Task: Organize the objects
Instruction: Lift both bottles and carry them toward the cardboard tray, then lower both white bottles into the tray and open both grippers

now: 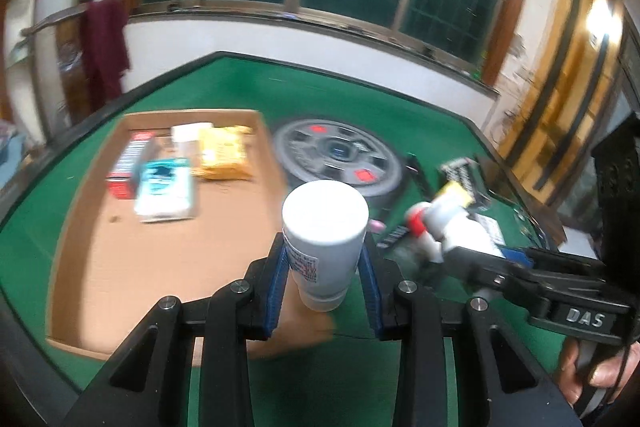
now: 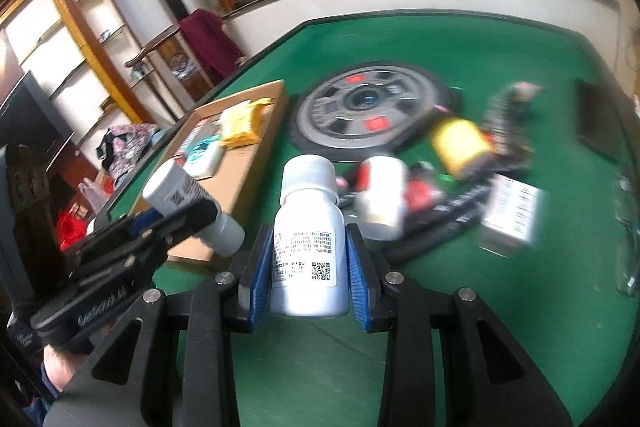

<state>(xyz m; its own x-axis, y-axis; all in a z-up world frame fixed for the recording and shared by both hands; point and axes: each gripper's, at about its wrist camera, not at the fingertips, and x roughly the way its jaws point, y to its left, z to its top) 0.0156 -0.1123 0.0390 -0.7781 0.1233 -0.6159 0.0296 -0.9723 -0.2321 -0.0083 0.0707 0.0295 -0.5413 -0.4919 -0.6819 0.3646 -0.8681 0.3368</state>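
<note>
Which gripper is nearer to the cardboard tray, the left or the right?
Left. The left gripper is at the cardboard tray's near corner; the right gripper is farther to the side, over the green table.

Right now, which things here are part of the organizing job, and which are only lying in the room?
Part of the job:
- white bottle in left gripper
- labelled white bottle in right gripper
- cardboard tray with packets
- loose pile with yellow-capped bottle

Just lying about:
- round dial in the green table
- maroon cloth
</note>
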